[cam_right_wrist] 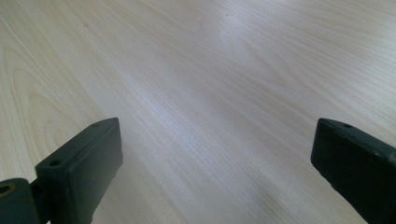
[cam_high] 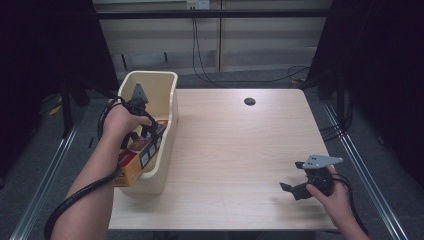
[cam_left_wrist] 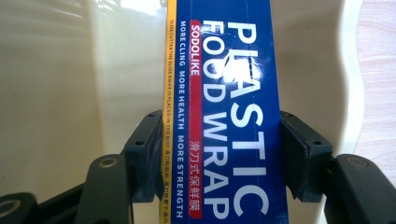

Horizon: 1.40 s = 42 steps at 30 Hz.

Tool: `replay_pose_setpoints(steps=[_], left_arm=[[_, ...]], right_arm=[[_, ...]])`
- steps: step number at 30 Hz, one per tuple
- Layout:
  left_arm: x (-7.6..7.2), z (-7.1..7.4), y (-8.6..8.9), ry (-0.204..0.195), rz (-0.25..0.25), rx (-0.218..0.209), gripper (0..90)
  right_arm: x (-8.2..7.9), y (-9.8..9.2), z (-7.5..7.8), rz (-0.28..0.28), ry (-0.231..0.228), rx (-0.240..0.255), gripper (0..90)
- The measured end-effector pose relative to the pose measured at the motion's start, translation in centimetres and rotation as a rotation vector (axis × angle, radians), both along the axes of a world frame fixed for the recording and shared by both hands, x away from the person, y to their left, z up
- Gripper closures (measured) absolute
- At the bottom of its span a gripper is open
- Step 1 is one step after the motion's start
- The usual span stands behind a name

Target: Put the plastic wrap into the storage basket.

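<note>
My left tongs (cam_left_wrist: 224, 158) clamp a long blue cardboard plastic-wrap box (cam_left_wrist: 224, 93) inside the cream plastic bin (cam_high: 167, 87). My right tongs (cam_right_wrist: 215, 158) hang wide open, empty, over the pale wooden table (cam_high: 235, 150).

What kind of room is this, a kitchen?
Probably a lab or test room, not a kitchen: a bare wooden table hemmed by dark curtains, loose cables on the floor, and a person's hand working a cabled gripper.

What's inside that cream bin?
Inside the cream bin is a blue plastic wrap box, pinched by the left claw. The hand and box hide the bin's bottom, so anything underneath can't be seen.
</note>
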<state>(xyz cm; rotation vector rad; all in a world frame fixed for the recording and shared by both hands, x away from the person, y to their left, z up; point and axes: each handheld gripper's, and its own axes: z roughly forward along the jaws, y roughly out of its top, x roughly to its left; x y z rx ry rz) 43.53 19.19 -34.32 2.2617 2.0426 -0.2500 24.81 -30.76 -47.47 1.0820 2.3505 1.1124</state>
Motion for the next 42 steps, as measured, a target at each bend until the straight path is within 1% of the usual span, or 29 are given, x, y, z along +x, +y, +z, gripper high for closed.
replay_pose_setpoints(steps=[5,6,7,8,9,17,20,24,27,33,34,35,36,37,38,39,40,41,42], left_arm=[[0.0,-0.2,0.0,0.004,-0.003,-0.001,39.9],[0.0,-0.3,0.0,0.001,0.003,-0.001,39.9],[-0.1,-0.4,-0.1,-0.017,0.010,0.008,39.9],[0.0,-0.3,0.0,0.003,0.000,-0.007,39.8],[0.0,-0.4,0.0,0.005,-0.004,-0.003,39.8],[0.0,-0.5,0.0,-0.001,-0.004,-0.002,39.7],[-0.1,-0.5,0.1,0.003,0.000,-0.013,39.6],[-0.2,-0.5,0.0,-0.006,0.004,-0.012,39.3],[-0.2,-0.5,0.0,-0.006,0.004,-0.013,39.0],[-0.1,-0.4,0.1,-0.002,-0.009,-0.037,36.9],[-0.1,-0.1,0.1,-0.022,0.000,-0.053,36.3],[-0.1,-0.1,0.1,-0.022,0.000,-0.053,34.9],[-0.1,0.4,0.3,-0.039,0.012,-0.061,33.1],[-0.1,0.6,0.3,-0.049,0.012,-0.054,32.2],[-0.1,0.6,0.3,-0.049,0.012,-0.054,30.3],[-0.1,0.8,0.3,-0.058,0.013,-0.055,30.3],[-0.2,1.2,0.4,-0.068,0.011,-0.049,26.4],[-0.2,1.2,0.4,-0.068,0.011,-0.049,25.2],[-0.2,1.4,0.4,-0.077,0.020,-0.057,25.2]], right_arm=[[0.0,0.0,0.0,-0.003,0.001,0.000,1.9],[0.0,0.0,0.0,0.000,0.001,0.000,1.9],[0.0,0.0,0.0,0.000,0.001,0.000,1.9],[0.0,0.0,0.0,0.000,0.001,0.000,1.9],[0.0,0.0,0.0,-0.002,0.000,-0.001,1.9],[0.0,0.0,0.0,0.003,0.006,0.000,1.9],[0.0,0.0,0.0,0.000,0.004,-0.002,2.0],[0.0,0.1,0.0,-0.001,0.001,-0.003,2.0],[0.0,0.0,0.0,-0.001,0.000,-0.003,2.0],[0.0,0.0,0.0,-0.001,-0.001,-0.002,2.0],[0.0,0.0,0.0,-0.002,0.002,-0.002,2.0],[0.0,0.0,0.0,-0.002,0.000,-0.004,2.0],[-0.1,0.0,0.0,-0.003,0.000,-0.004,1.9],[-0.1,0.0,0.0,-0.002,0.001,-0.002,2.0],[-0.1,0.0,0.0,-0.002,0.001,-0.002,2.0],[-0.1,0.0,0.1,-0.002,0.001,-0.002,2.0],[-0.1,0.0,0.1,-0.003,0.001,-0.001,2.0],[-0.1,0.0,0.1,-0.003,0.001,-0.001,2.0],[-0.1,0.0,0.1,-0.003,0.002,0.000,2.0]])
